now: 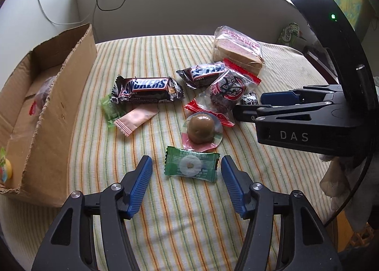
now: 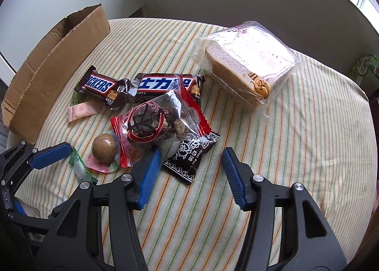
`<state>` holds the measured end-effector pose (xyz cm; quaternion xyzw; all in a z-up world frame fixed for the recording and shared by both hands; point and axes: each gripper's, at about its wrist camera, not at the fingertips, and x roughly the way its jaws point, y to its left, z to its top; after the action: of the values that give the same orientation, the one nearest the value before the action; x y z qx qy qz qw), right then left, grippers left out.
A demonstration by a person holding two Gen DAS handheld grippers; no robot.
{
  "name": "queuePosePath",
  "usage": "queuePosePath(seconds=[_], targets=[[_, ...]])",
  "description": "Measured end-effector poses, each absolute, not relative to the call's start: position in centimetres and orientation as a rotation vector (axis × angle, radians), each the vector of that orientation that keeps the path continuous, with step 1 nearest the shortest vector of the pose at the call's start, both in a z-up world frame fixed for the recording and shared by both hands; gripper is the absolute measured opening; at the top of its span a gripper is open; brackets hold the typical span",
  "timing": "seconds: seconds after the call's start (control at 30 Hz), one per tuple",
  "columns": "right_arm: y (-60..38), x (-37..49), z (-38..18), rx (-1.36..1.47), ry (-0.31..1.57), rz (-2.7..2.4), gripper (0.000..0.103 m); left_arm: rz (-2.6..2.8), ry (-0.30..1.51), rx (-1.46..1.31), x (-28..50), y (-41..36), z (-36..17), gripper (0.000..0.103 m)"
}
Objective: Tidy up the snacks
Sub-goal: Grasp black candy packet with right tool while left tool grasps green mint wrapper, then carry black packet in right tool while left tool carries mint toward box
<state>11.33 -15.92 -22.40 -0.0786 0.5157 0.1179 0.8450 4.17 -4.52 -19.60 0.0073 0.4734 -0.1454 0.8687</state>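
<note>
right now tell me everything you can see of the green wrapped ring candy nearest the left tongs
The green ring candy is a white ring-shaped sweet with a hole in the middle, sealed in a glossy, partly clear green wrapper with crimped zigzag ends. It lies flat and unopened on the striped cloth, between the open blue pads of the left tongs, which do not touch it. Its far edge sits against or just under the round brown sweet's wrapper.
</note>
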Motion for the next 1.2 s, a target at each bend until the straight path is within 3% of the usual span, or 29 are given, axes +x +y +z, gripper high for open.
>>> queuePosePath(seconds=[0.1, 0.17, 0.3, 0.43, 0.67, 1.2], targets=[[-16.5, 11.1, -22.2, -0.178, 1.076, 0.25, 0.043, -0.292, 0.982, 0.008, 4.5, -4.9, -19.6, 0.062], [-17.1, 11.1, -22.0, -0.169, 1.071, 0.249, 0.029, -0.292, 0.98, 0.001, 4.5, -4.8, -19.6, 0.062], [-18.4, 11.0, -21.9, -0.145, 1.071, 0.258, 0.029, -0.284, 0.971, 0.01, 4.5, -5.0, -19.6, 0.06], [-18.9, 10.6, -21.8, -0.148, 1.063, 0.254, 0.029, -0.255, 0.948, 0.018, 4.1, -4.7, -19.6, 0.045], [-18.8, 10.1, -21.8, -0.168, 1.051, 0.247, 0.029, -0.239, 0.932, 0.023, 3.7, -4.5, -19.5, 0.037], [-20.2, 9.0, -20.7, -0.137, 1.028, 0.222, 0.029, -0.189, 0.915, -0.087, 3.7, -3.7, -18.8, 0.036]])
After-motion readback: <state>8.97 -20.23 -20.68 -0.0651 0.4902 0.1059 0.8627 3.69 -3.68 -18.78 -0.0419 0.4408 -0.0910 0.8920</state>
